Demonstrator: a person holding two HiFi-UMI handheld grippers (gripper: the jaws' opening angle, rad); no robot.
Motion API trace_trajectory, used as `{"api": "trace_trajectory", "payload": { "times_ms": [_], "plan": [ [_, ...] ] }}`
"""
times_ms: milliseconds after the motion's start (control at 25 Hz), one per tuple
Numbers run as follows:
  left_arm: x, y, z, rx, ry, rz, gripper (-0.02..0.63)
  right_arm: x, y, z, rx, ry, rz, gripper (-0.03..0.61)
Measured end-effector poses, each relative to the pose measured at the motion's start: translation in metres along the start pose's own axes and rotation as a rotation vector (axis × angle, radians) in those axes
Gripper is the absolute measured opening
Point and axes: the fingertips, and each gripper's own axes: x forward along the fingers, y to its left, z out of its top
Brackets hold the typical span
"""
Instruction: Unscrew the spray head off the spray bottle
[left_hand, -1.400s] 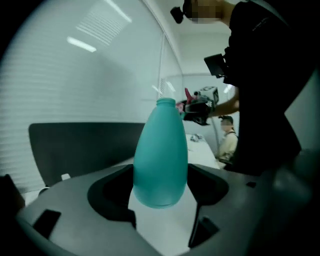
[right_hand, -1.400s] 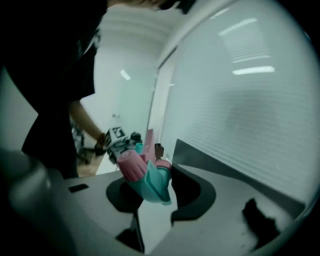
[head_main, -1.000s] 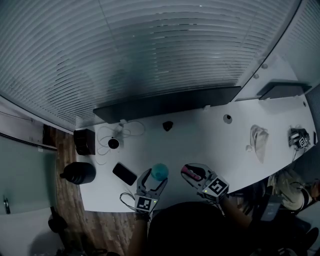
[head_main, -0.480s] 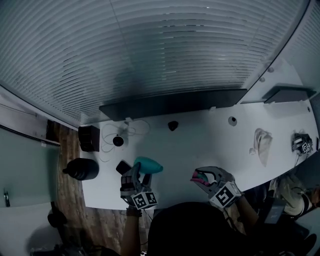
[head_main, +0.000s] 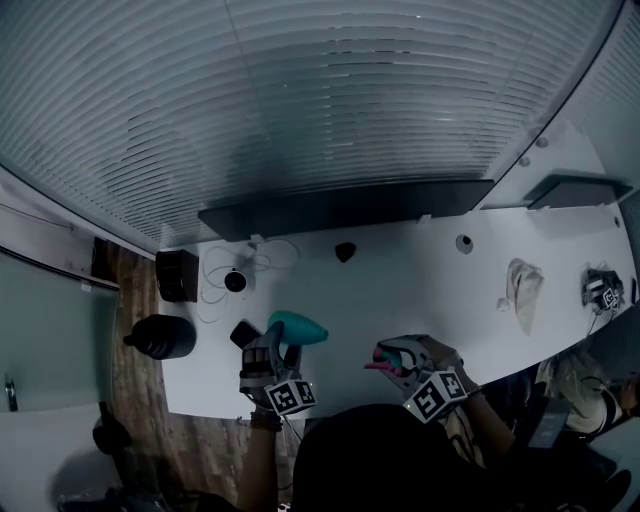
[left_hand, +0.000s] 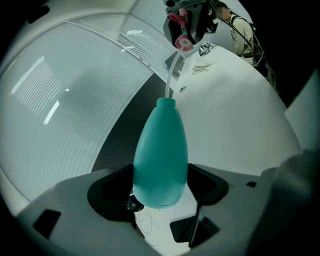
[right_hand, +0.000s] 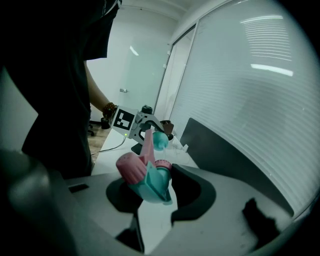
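Observation:
My left gripper (head_main: 276, 362) is shut on the wide end of the teal bottle (head_main: 298, 328), which lies tilted with its open neck (left_hand: 166, 103) toward the right gripper. In the left gripper view the bottle (left_hand: 160, 155) fills the space between the jaws. My right gripper (head_main: 392, 358) is shut on the pink and teal spray head (right_hand: 146, 176), which is off the neck. A thin clear dip tube (left_hand: 172, 72) runs from the spray head (left_hand: 183, 41) down to the bottle's mouth. Both are held above the white table (head_main: 420, 290).
A black phone (head_main: 243, 333), a black box (head_main: 175, 277) and a looped white cable (head_main: 262, 262) lie at the table's left. A crumpled cloth (head_main: 522, 285) and a spare marker cube (head_main: 603, 295) are at the right. A long dark bar (head_main: 340, 208) lines the far edge.
The left gripper has shifted left and rolled, tipping the bottle from upright to lying with its neck toward the right. The right gripper rolled and moved a little left with the spray head.

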Motion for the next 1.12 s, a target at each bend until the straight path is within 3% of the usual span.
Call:
{"api": "trace_trajectory", "payload": {
  "times_ms": [160, 240, 320, 400, 520, 600, 800, 920, 1120],
  "plan": [
    [-0.001, -0.019, 0.022, 0.022, -0.072, -0.062, 0.337, 0.017, 0.011, 0.002, -0.033, 0.038, 0.059, 0.127],
    [-0.003, -0.04, 0.045, 0.037, -0.136, -0.133, 0.337, 0.033, 0.019, -0.002, -0.078, 0.103, 0.099, 0.127],
    [0.0, -0.067, 0.067, -0.007, -0.173, -0.227, 0.337, 0.049, 0.026, -0.012, -0.142, 0.211, 0.14, 0.127],
    [0.007, -0.091, 0.079, -0.191, -0.224, -0.331, 0.337, 0.056, 0.023, -0.022, -0.206, 0.3, 0.148, 0.127],
    [0.01, -0.105, 0.1, -0.528, -0.408, -0.467, 0.338, 0.057, 0.014, -0.022, -0.185, 0.306, 0.158, 0.129],
    [0.014, -0.105, 0.112, -0.645, -0.501, -0.513, 0.338, 0.056, 0.007, -0.02, -0.15, 0.291, 0.158, 0.13],
    [0.037, -0.12, 0.104, -0.662, -0.463, -0.554, 0.337, 0.057, 0.011, -0.048, -0.074, 0.298, 0.176, 0.224],
    [0.046, -0.127, 0.094, -0.689, -0.451, -0.579, 0.338, 0.053, 0.011, -0.054, 0.059, 0.231, 0.15, 0.276],
    [0.042, -0.135, 0.072, -0.749, -0.406, -0.633, 0.36, 0.042, 0.001, -0.049, 0.296, 0.076, 0.073, 0.288]
  ]
}}
